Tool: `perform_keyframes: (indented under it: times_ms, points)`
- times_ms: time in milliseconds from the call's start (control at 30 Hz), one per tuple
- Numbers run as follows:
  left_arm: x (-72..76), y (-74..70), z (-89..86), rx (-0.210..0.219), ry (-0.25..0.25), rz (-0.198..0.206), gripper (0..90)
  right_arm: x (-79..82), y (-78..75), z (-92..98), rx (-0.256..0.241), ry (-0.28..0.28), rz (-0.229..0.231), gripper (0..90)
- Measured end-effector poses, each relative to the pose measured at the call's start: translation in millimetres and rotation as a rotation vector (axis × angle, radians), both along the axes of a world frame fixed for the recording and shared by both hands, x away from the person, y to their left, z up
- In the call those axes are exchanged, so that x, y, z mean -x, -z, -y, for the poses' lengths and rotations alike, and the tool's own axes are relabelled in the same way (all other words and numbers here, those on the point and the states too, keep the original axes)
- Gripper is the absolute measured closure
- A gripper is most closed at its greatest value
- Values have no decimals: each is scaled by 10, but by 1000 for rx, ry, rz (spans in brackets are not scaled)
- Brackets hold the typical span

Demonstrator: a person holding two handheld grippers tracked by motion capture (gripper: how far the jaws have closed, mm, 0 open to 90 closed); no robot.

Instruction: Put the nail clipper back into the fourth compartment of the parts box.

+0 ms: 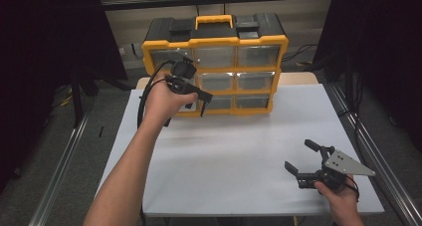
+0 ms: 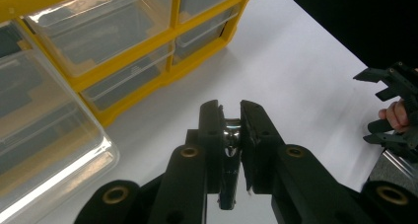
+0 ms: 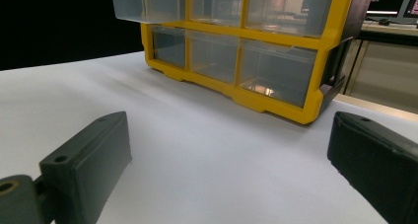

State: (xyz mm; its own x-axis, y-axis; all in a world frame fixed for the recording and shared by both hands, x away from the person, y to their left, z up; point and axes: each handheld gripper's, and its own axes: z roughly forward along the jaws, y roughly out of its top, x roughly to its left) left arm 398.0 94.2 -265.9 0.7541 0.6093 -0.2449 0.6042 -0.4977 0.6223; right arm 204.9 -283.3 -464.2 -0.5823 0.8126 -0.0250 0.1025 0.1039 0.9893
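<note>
Item: small shiny metal part (image 2: 230, 135), pinched in my left gripper (image 1: 195, 102) beside the organizer's pulled-out drawer (image 2: 44, 135). Right gripper (image 1: 300, 159) wide, idle over the table (image 1: 234, 151). Advice: centre over drawer before releasing

Small shiny metal part (image 2: 230, 135), dark shaft pointing down, clamped between the left gripper (image 2: 230, 130) jaws above the tabletop's (image 1: 239, 151) far left area.
</note>
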Motion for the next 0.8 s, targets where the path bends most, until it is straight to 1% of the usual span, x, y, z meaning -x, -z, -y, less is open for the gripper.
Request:
perform_keyframes:
  times_ms: [67, 100, 167, 200, 233, 267, 333, 367, 400, 500, 600, 633, 667, 700, 733, 767, 800]
  points:
    - [-15, -20, -12, -9, 2, 4, 805, 0, 0, 1, 0, 0, 0, 25]
    - [-17, -25, -8, 2, -8, 3, 805, 0, 0, 1, 0, 0, 0, 26]
    - [-27, -45, -9, 3, -7, 5, 804, 1, 0, 0, 0, 0, -1, 26]
    - [-25, -52, -1, 10, -17, 2, 804, -1, 0, 0, -1, -2, 2, 26]
    - [-37, -69, -11, -8, -1, 7, 805, -1, 0, 1, -2, -2, 3, 26]
    - [-33, -68, 2, 8, -17, 3, 805, 0, 0, 2, -1, -2, 3, 25]
    - [-44, -90, 3, 4, -12, 5, 804, 1, -1, 5, -1, 1, 1, 25]
    - [-54, -102, -2, -5, 0, 6, 805, 1, -1, 5, -1, 2, 1, 25]
    - [-46, -108, 9, 5, -24, 4, 804, 1, -1, 5, -2, 2, 2, 25]
    - [-63, -137, 3, -4, -21, 7, 805, 2, -2, 6, -1, 2, 3, 24]
    - [-80, -160, -3, -2, -26, 9, 805, 1, -1, 7, -1, 5, 2, 24]
    - [-83, -168, 1, 9, -37, 9, 804, 2, -1, 7, -3, 5, 2, 24]
    - [-92, -178, -7, 2, -28, 8, 805, 1, -2, 7, -2, 4, 4, 24]
    - [-93, -184, -2, 10, -40, 5, 804, 2, -2, 7, -2, 3, 3, 24]
    - [-106, -197, -13, -2, -29, 10, 805, 2, -2, 7, -1, 3, 3, 24]
    - [-103, -198, -1, 18, -51, 6, 804, 2, -2, 7, -2, 5, 2, 24]
    - [-116, -209, -12, 8, -41, 13, 804, 2, -2, 7, -5, 8, 1, 24]
